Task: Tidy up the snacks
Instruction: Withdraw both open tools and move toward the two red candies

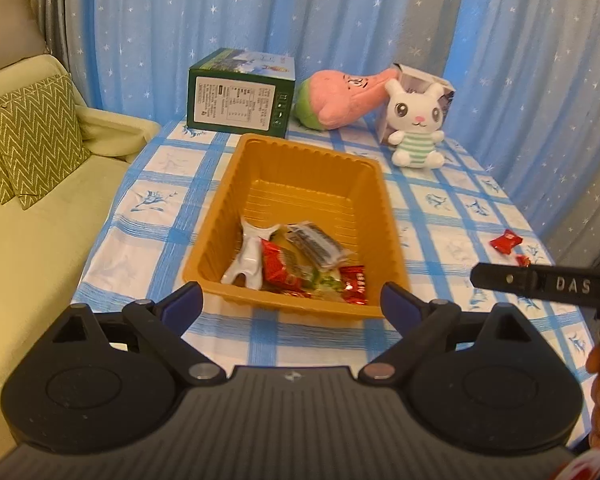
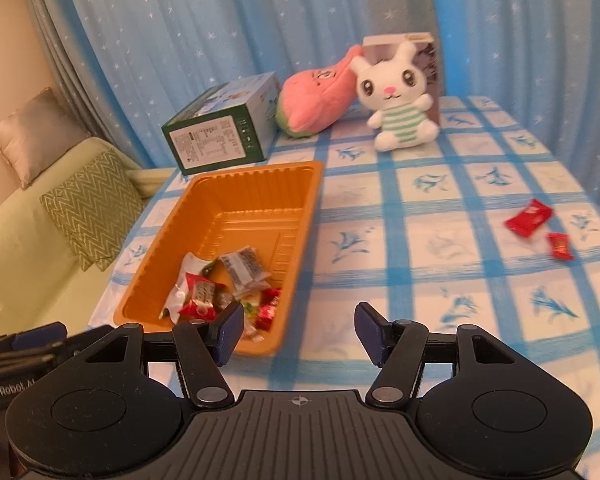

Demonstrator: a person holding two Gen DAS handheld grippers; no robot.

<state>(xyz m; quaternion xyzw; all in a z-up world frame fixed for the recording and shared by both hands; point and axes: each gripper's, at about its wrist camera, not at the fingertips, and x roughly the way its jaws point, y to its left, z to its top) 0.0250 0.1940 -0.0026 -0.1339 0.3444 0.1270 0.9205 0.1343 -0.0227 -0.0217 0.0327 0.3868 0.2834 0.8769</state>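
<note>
Orange ribbed plastic tray (image 1: 236, 200) on blue-checked tablecloth (image 2: 420, 248), long axis running away from the cameras toward green cardboard box (image 1: 240, 100); near short rim close to table's front edge. Wrapped snacks (image 1: 300, 260) piled at tray's near end, far half bare. Two red wrapped candies (image 2: 530, 218) (image 2: 560, 246) lie loose, well right of tray, open cloth between. Left gripper (image 1: 292, 300) spread wide, empty, at tray's near rim. Right gripper (image 2: 300, 330) spread, empty, by tray's near right corner. White plush rabbit (image 2: 396, 96) at back.

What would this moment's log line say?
left gripper: open, empty | right gripper: open, empty | orange tray: several snacks | two red candies on tablecloth
</note>
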